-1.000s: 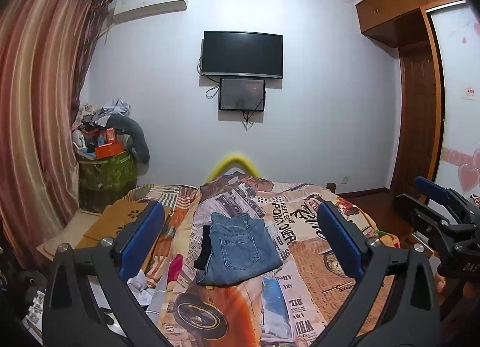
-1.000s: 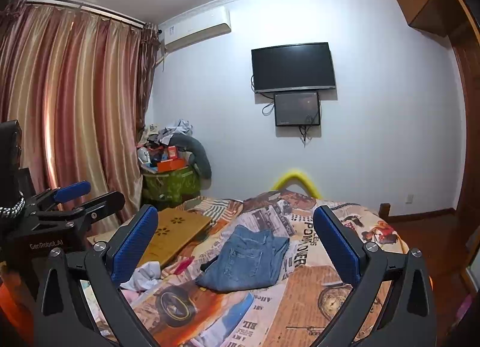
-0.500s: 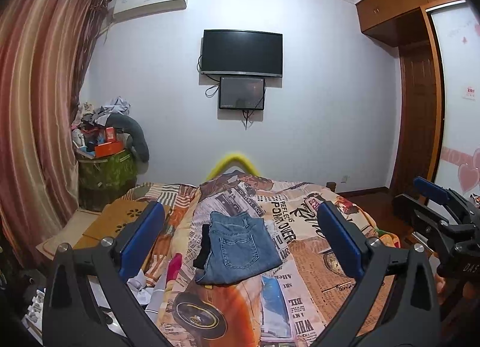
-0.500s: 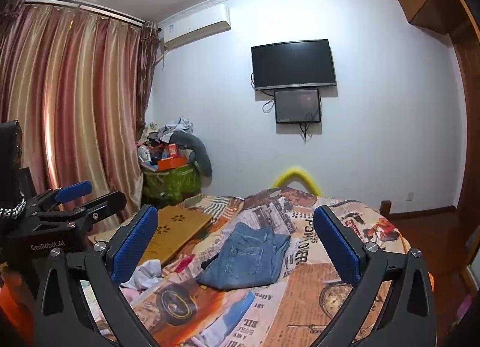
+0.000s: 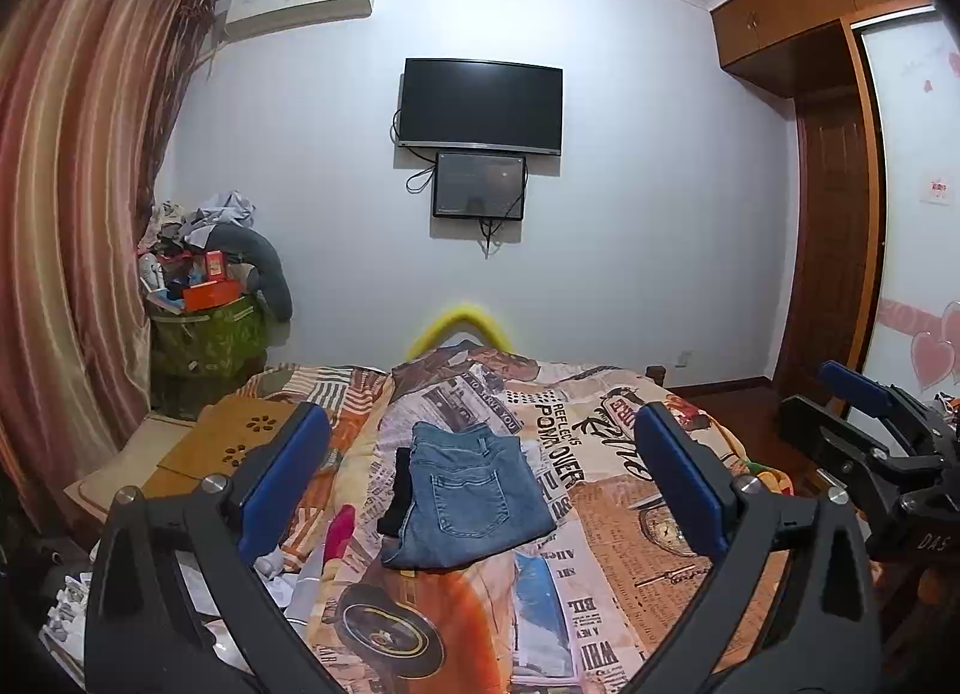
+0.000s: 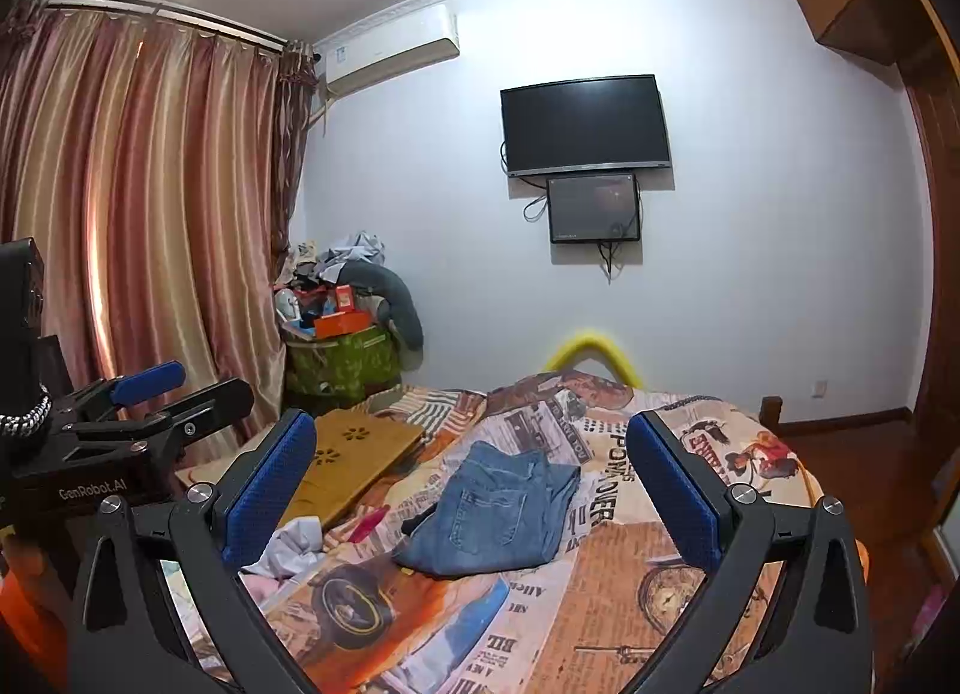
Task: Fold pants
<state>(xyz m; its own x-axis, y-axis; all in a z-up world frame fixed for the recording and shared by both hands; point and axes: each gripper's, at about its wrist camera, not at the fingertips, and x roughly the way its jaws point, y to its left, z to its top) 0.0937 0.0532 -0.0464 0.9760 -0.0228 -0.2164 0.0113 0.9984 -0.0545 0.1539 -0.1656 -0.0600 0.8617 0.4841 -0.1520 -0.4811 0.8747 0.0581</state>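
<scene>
A pair of blue jeans (image 5: 471, 496) lies folded into a compact rectangle on the printed bedspread (image 5: 606, 514), back pocket up, with a black garment (image 5: 397, 493) tucked along its left edge. In the right wrist view the same jeans (image 6: 501, 514) sit mid-bed. My left gripper (image 5: 480, 481) is held well back from the bed, open, nothing between its blue pads. My right gripper (image 6: 471, 493) is likewise open and empty, away from the jeans. Each gripper shows at the edge of the other's view.
A wooden lap desk (image 6: 354, 463) rests on the bed's left side, with loose white and pink cloth (image 6: 294, 544) near it. A heaped green basket (image 5: 207, 334) stands by the curtain. A TV (image 5: 480, 106) hangs on the far wall; a wardrobe (image 5: 840, 214) is at right.
Almost nothing has moved; both views shift only slightly. The jeans lie as before and both grippers stay open.
</scene>
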